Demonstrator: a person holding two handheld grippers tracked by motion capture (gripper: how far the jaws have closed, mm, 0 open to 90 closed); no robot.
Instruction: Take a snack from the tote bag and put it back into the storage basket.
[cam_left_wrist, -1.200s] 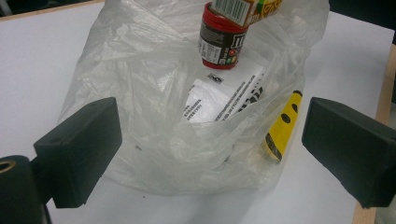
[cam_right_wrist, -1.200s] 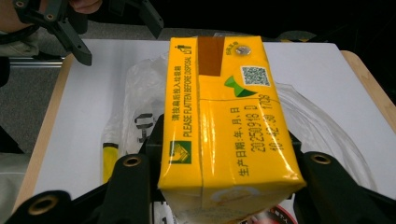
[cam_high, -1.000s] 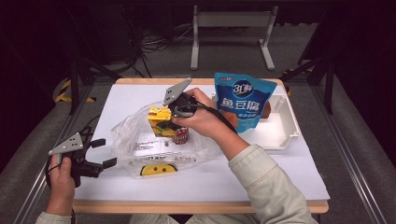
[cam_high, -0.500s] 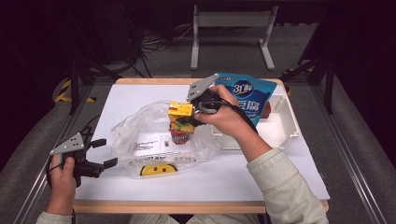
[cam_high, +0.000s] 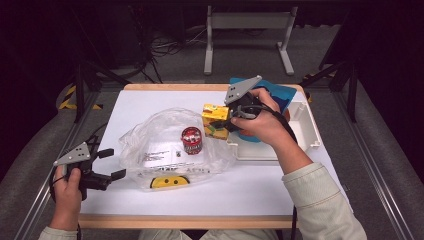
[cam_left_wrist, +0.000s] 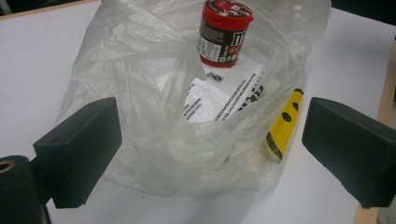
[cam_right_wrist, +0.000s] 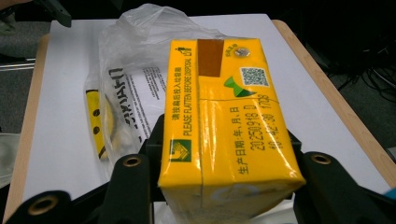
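Now the right claw (cam_high: 223, 121) pinches a yellow drink carton (cam_high: 215, 121), its 2 jaws pressed against the carton's sides. In the right gripper view the carton (cam_right_wrist: 224, 126) sits between the black jaws with its printed top face up, showing a brown tab, a QR code and a date stamp. In the high view the carton hangs above the bench (cam_high: 150, 102), at the far right edge of a clear plastic bag (cam_high: 165, 145) and just left of a white tray (cam_high: 305, 125). The person's right hand (cam_high: 260, 122) wraps the gripper body, and a blue snack packet (cam_high: 280, 92) lies partly hidden behind that hand, over the tray's far part.

The left claw (cam_high: 116, 164) is spread, with nothing between its jaws. It rests low at the near left of the bench, aimed at the bag's left end, held by the left hand (cam_high: 67, 187). In the left gripper view the bag (cam_left_wrist: 154, 107) lies between and beyond the 2 wide-apart jaws; whether they touch the plastic I cannot tell.

Inside the bag stands a small red-lidded candy tub (cam_high: 191, 140), upright on a white printed sheet (cam_high: 157, 152). A yellow smiley strip (cam_high: 167, 182) marks the bag's near edge.
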